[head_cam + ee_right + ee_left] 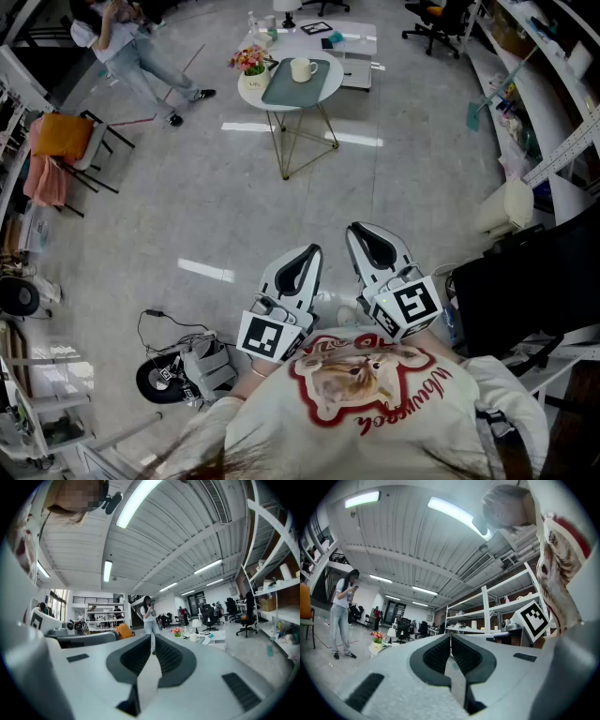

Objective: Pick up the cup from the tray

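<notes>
left tool [307, 253] and right tool [362, 232] are both closed on nothing, tucked by the chest. the cup [302, 68] sits on the tray [281, 90] on the round counter [335, 84], well apart from them. i'd walk over first, then spread one tool's jaws wide around the cup's body

I'm in a big open office-cum-lab: metal shelves [501, 609] along the wall, swivel chairs [246, 616], strip lights [140, 498] on a bare ceiling.
</notes>
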Tool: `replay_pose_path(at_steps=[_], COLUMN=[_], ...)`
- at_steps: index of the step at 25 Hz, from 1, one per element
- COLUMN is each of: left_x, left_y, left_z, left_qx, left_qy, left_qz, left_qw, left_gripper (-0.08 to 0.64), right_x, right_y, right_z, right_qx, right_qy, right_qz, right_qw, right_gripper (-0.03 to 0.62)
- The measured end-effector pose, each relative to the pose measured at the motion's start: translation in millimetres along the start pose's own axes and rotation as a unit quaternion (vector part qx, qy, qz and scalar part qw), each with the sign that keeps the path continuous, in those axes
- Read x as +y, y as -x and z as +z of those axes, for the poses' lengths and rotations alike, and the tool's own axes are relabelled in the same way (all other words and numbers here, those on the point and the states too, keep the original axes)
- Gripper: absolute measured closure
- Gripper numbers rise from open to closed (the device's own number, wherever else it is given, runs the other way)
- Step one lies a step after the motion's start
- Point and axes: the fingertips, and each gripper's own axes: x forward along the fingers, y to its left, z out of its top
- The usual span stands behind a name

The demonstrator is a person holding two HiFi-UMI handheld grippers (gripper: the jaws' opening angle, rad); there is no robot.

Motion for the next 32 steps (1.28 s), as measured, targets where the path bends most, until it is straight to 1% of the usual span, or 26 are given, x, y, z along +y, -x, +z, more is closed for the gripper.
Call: replay_pose_path(at_steps=[6,11,15,17,20,22,24,29,32], left_x=[-1,-4,-4,-3,-4,-6,-9,-13,-1], left_y=[-8,-19,-28,-33,-43,-51,-58,-69,-68], left_z=[0,-2,-6,-8,-13,-16,-18,-25,-24], left_qx=[-0.003,-0.002,0.001,0.001,0.001,-0.002,-0.006,0.000,0.001], left_qy=[-0.001,-0.004,0.000,0.001,0.002,0.002,0.003,-0.002,-0.001], left_qz=[0.003,-0.002,-0.002,0.001,0.004,0.009,0.016,0.029,0.047], left_qw=[1.0000,1.0000,1.0000,1.0000,1.0000,1.0000,0.9998,0.9996,0.9989], left_gripper=[0.541,0.541,0.541,0.541,0.541,0.541,0.541,0.541,0.541], right_x=[-6,-16,-23,-27,-35,-41,-50,-73,-75], right_y=[4,3,0,-1,-1,0,1,-1,-11], right_z=[5,6,4,3,5,7,7,-2,-6], right_qx=[-0.008,-0.010,-0.009,-0.007,-0.008,-0.011,-0.012,-0.005,-0.001], right_qy=[0.004,0.004,0.003,0.009,0.031,0.046,0.050,0.036,0.026], right_qz=[0.003,0.002,0.007,0.008,0.011,0.019,0.025,0.027,0.035], right_qw=[1.000,1.000,1.000,1.000,0.999,0.999,0.998,0.999,0.999], right_gripper=[0.543,0.543,0.542,0.542,0.541,0.541,0.541,0.541,0.541])
